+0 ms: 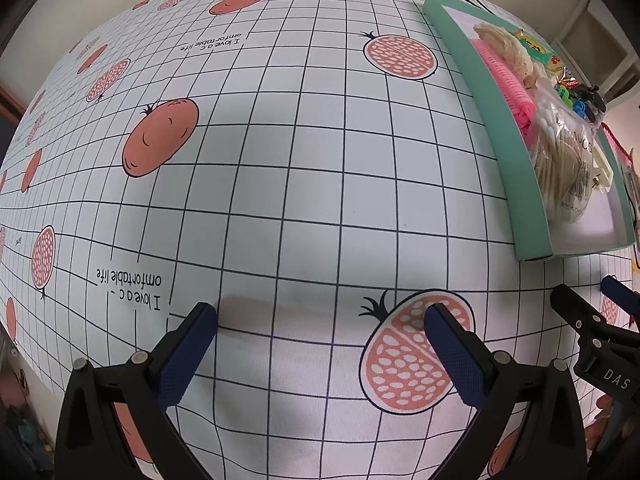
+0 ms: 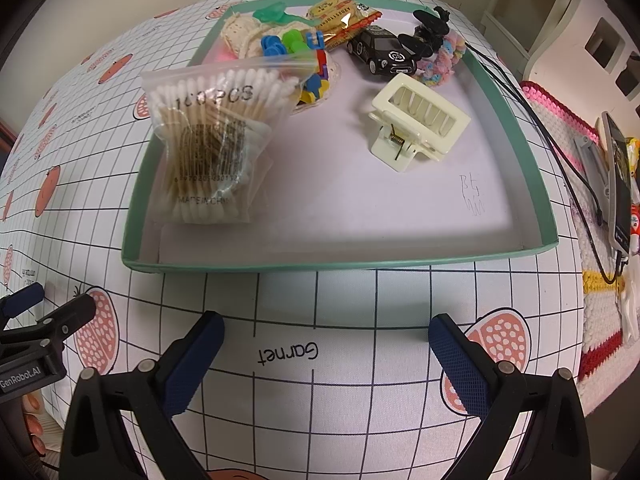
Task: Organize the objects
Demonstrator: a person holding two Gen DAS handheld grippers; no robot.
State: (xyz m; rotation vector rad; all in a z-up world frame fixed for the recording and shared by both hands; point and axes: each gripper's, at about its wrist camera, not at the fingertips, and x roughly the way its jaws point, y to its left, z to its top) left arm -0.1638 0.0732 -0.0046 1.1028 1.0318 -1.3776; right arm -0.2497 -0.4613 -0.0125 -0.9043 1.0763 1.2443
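Green-rimmed tray (image 2: 344, 266) on the gridded tablecloth (image 2: 344, 380), holding a bag of cotton swabs (image 2: 208, 140) against its left wall, a cream hair claw (image 2: 420, 126) right of centre, and along the far side a black toy car (image 2: 380, 50), a snack packet (image 2: 344, 18) and small coloured plastic pieces (image 2: 296, 42). Right gripper (image 2: 326, 360) just before the tray's near rim, jaws spread wide, nothing between them. Left gripper (image 1: 320, 354) over bare cloth left of the tray, likewise wide apart and empty.
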